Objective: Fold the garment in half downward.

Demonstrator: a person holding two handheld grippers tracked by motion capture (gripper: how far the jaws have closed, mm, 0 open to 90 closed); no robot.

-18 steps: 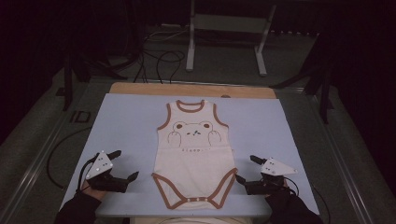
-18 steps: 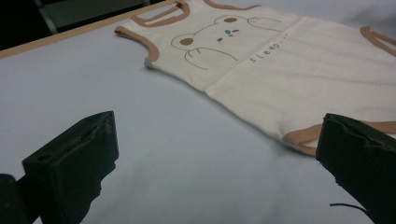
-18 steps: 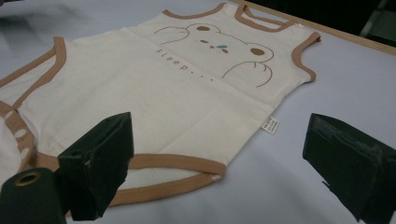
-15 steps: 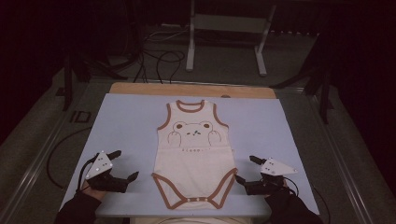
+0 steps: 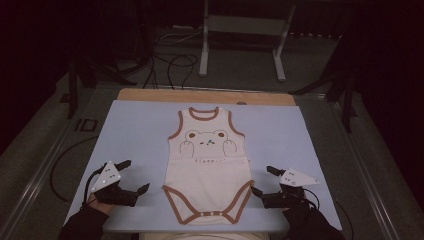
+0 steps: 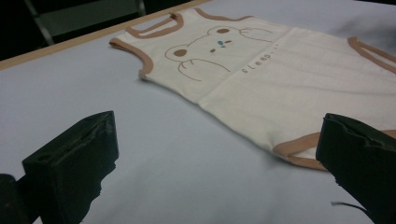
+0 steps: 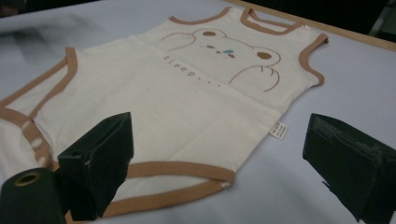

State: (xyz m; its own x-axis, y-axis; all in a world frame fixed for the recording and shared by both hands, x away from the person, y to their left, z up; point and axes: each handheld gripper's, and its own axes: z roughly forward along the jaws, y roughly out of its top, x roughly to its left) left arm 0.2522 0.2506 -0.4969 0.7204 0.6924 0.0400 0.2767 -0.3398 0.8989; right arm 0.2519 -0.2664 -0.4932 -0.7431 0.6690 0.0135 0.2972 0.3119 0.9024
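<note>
The baby bodysuit (image 5: 207,167) lies flat and face up in the middle of the pale blue mat (image 5: 130,130), neck opening toward the far edge, snap crotch toward the person. Its long axis runs straight away from the person, so the 2 leg openings flare out to either side at the near end.

That is what the next move likely turns on: the left gripper (image 5: 131,176) sits just off the bodysuit's left leg edge and the right gripper (image 5: 263,180) just off the right leg edge, each pointing inward at the cloth. Both look about equally near, with a narrow strip of bare mat between tips and brown trim. Neither touches the cloth as far as I can tell. In the left gripper view the bodysuit (image 6: 261,79) lies ahead and to the right of the jaws; in the right gripper view the bodysuit (image 7: 187,102) spreads ahead and to the left, its brown hem close behind the left jaw.

Both grippers have their jaws spread wide with nothing between them.

The bodysuit is cream with brown binding at neck, armholes and leg openings. A bear face with raised paws is drawn on the chest, with the word "sleep" and dots beneath it. A small white care tag (image 7: 279,129) sticks out at the side seam. The cloth lies smooth, with 1 faint crease across the waist.
</note>
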